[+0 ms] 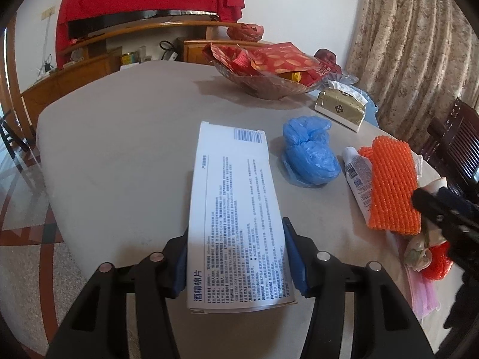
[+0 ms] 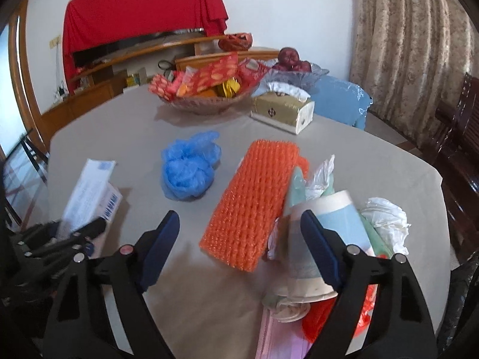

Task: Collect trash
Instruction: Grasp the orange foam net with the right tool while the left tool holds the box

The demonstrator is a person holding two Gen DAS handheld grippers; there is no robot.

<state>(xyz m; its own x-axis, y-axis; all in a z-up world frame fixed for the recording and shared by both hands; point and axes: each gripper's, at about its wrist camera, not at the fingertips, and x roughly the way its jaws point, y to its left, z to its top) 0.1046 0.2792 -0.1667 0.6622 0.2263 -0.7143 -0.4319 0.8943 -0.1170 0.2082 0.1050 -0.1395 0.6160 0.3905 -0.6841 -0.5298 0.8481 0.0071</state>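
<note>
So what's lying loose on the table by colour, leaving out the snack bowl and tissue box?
White: 3 – printed box, small tube, crumpled paper
Blue: 1 – bunched plastic
Orange: 1 – foam net
Pale blue and white: 1 – paper cup
Total: 6. The red and pink bits near the edge are too hidden to count.

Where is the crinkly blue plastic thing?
The blue plastic bundle lies on the grey table, between the white box held in the left gripper and the orange foam net.
</note>
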